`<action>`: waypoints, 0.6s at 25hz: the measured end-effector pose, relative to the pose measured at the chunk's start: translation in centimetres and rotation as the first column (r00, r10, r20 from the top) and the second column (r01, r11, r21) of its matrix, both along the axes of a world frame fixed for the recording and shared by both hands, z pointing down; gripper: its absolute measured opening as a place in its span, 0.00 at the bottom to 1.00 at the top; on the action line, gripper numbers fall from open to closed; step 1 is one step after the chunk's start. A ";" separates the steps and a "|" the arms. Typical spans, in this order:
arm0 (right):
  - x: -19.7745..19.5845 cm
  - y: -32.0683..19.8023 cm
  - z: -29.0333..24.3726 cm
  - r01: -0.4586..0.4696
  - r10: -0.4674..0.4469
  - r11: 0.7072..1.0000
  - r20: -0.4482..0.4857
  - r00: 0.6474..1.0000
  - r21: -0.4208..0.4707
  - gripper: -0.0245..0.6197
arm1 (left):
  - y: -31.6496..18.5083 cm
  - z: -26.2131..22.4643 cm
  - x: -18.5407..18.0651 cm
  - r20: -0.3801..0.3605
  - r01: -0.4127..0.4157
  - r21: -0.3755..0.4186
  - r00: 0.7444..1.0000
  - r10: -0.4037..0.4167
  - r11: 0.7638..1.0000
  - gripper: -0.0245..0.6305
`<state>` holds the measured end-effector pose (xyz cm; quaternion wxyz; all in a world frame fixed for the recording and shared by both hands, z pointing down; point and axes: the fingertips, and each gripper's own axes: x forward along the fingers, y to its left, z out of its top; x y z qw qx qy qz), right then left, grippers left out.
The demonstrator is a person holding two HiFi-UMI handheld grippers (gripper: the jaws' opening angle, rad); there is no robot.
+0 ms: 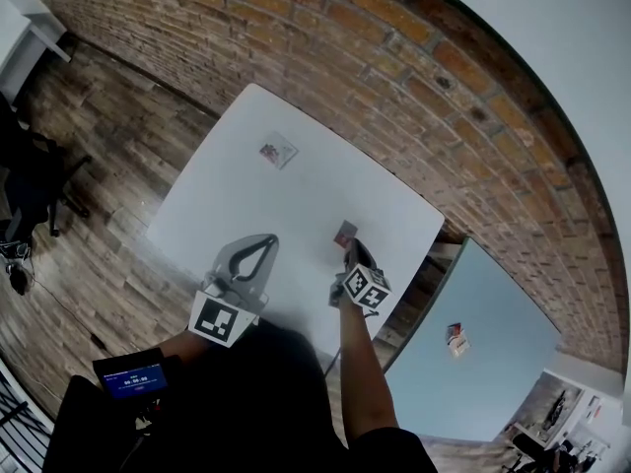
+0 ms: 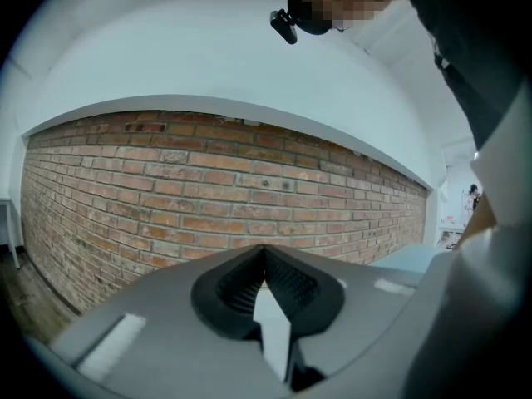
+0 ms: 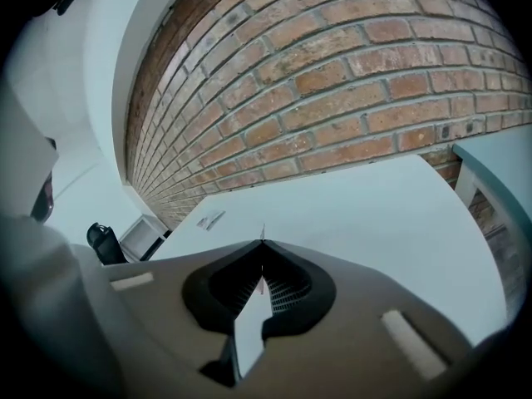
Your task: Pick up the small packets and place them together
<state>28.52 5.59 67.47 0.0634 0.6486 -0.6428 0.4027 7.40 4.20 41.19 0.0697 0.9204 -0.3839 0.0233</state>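
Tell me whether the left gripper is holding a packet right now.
No, the left gripper has its jaws shut against each other, and its own view shows nothing between them.

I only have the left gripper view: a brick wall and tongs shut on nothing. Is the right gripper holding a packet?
Observer: Yes. The right gripper is shut on a small reddish packet, edge-on between its tongs.
Operator: Where's the next one?
Observer: A second packet lies flat toward the far end of the white table.
Operator: Any elsewhere?
Observer: What looks like a third packet lies on the blue-grey table to the right.
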 end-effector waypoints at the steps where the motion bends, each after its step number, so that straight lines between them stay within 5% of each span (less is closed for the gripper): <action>1: -0.7 0.0 0.0 0.007 -0.007 1.000 0.004 1.000 0.000 0.04 | 0.1 -0.1 -0.3 -0.003 0.002 0.003 1.000 -0.002 1.000 0.04; 7: -4.0 -0.4 0.7 0.012 -0.011 1.000 0.051 0.999 -0.021 0.04 | 0.9 0.3 -1.9 0.005 -0.001 0.002 1.000 0.001 1.000 0.04; 11: -5.8 -0.6 1.9 0.037 -0.034 0.998 0.046 0.998 -0.057 0.04 | 2.4 0.5 -1.6 0.137 -0.127 0.052 0.983 0.119 0.991 0.04; 15: -6.8 -0.3 3.4 0.029 -0.024 0.995 0.052 0.998 -0.101 0.05 | 1.6 -0.1 -2.9 0.034 -0.078 0.009 0.996 0.078 0.997 0.04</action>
